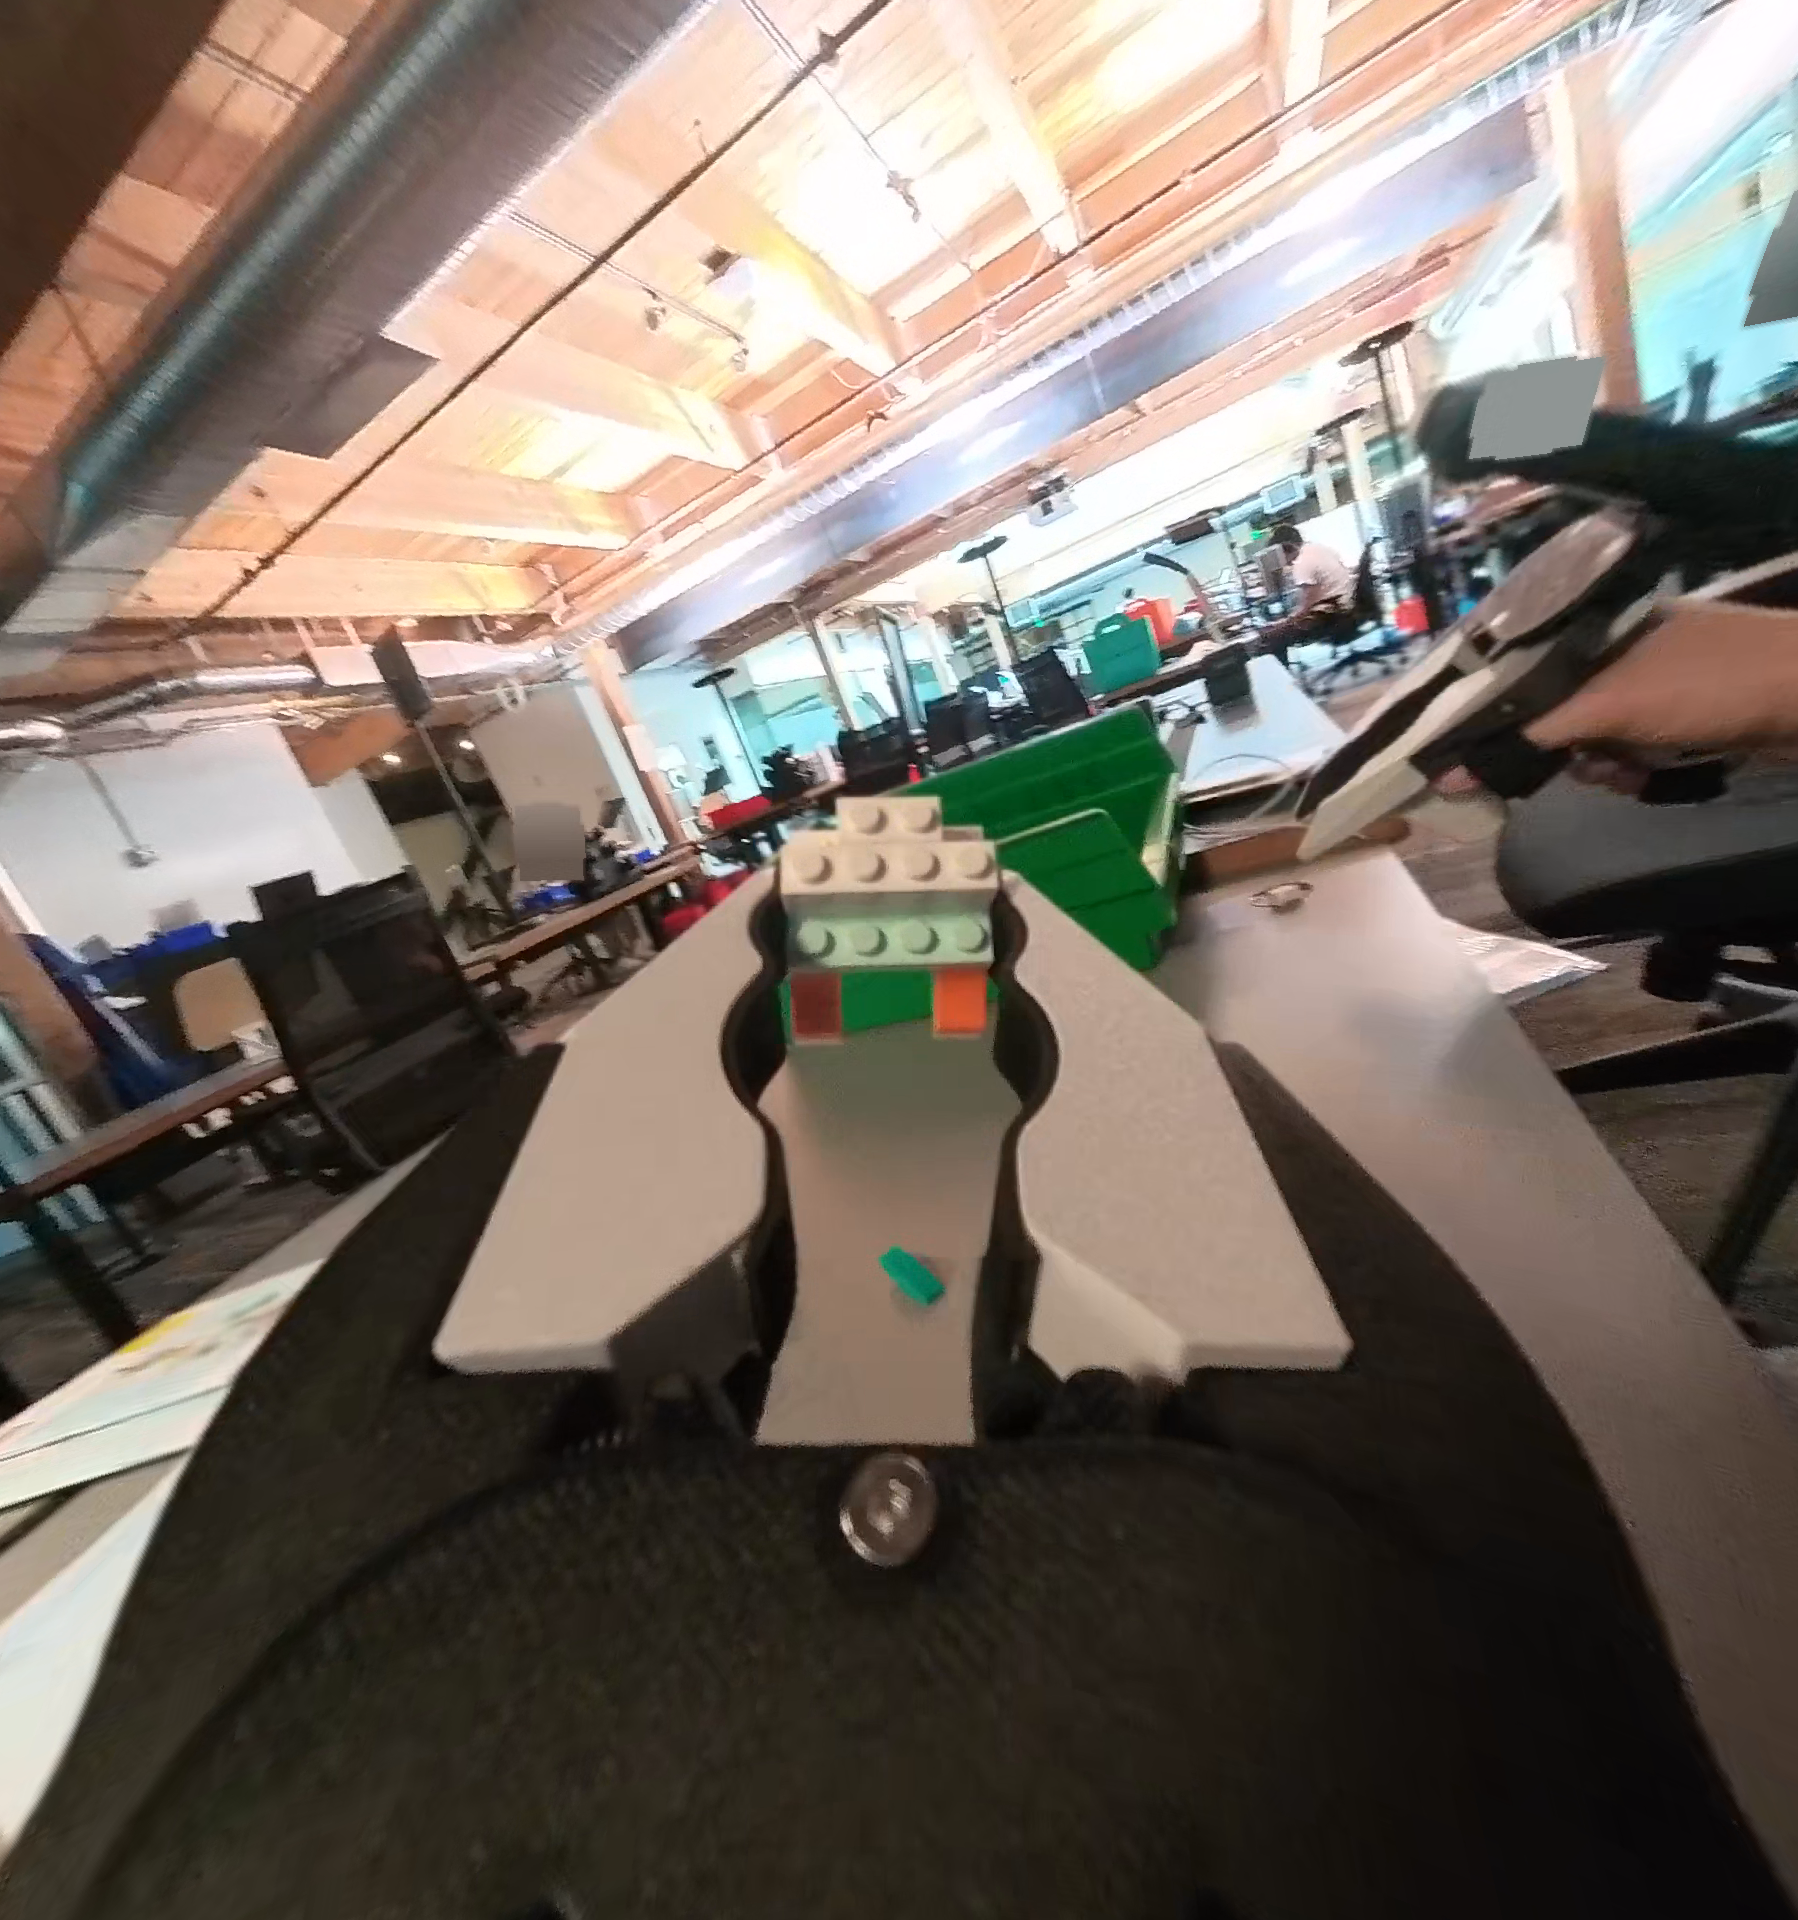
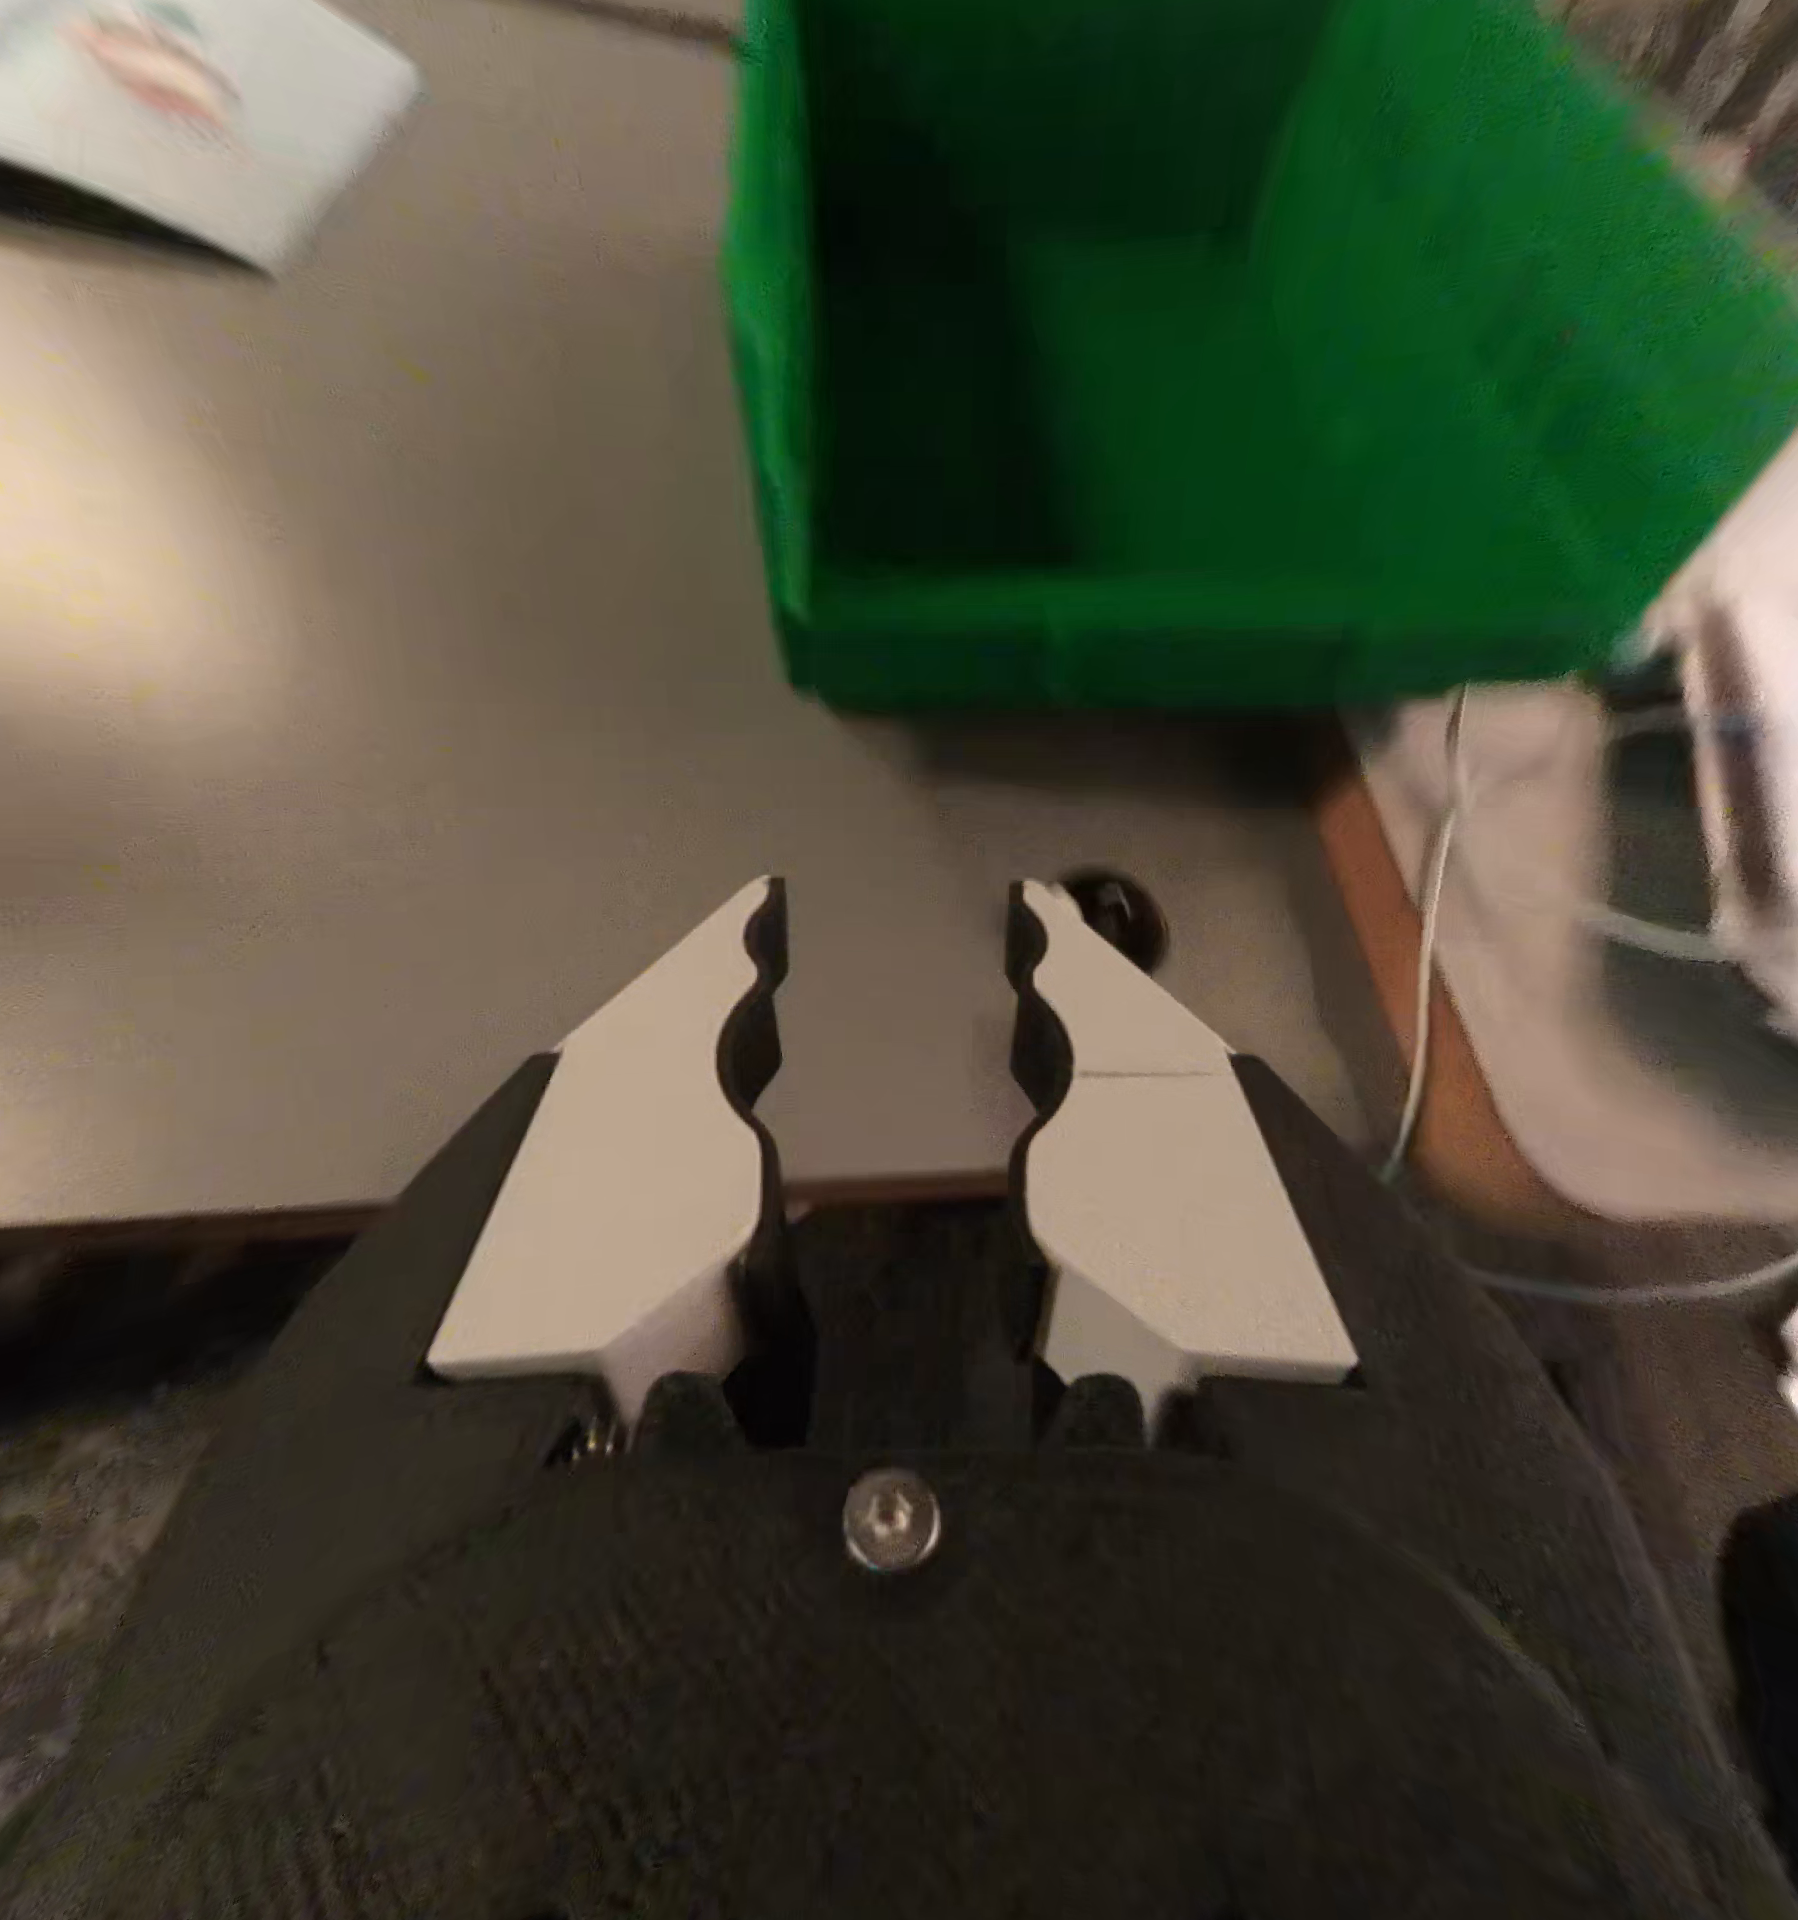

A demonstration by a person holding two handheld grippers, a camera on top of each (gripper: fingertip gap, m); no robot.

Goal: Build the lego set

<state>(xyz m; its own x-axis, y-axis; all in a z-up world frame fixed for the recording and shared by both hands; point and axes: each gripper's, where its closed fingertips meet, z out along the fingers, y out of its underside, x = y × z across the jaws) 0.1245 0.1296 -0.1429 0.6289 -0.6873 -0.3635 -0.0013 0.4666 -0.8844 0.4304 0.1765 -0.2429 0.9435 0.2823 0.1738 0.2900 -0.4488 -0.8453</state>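
The left tongs [image 1: 890, 935] hold a small lego model [image 1: 890, 925] between their tips, closed on its sides. The model is a stepped stack: grey studded bricks on top, a pale green studded layer under them, and a green base with a dark red and an orange tile on its near face. It is raised off the pale surface [image 1: 1394, 1039], studs tilted toward the camera.

One loose teal piece [image 1: 913, 1274] lies on the surface below and nearer than the model, seen in the gap between the left fingers. Its long axis runs slantwise, from upper left to lower right.

The right tongs [image 2: 895, 894] are partly open and hold nothing. They hover over the near edge of the surface, pointing toward a green bin [image 2: 1186, 644] ahead. In the left wrist view, the right tongs [image 1: 1336, 821] sit far off to the right, so the loose piece lies well to their left. Being the free pair, they would likely be the ones to fetch it.
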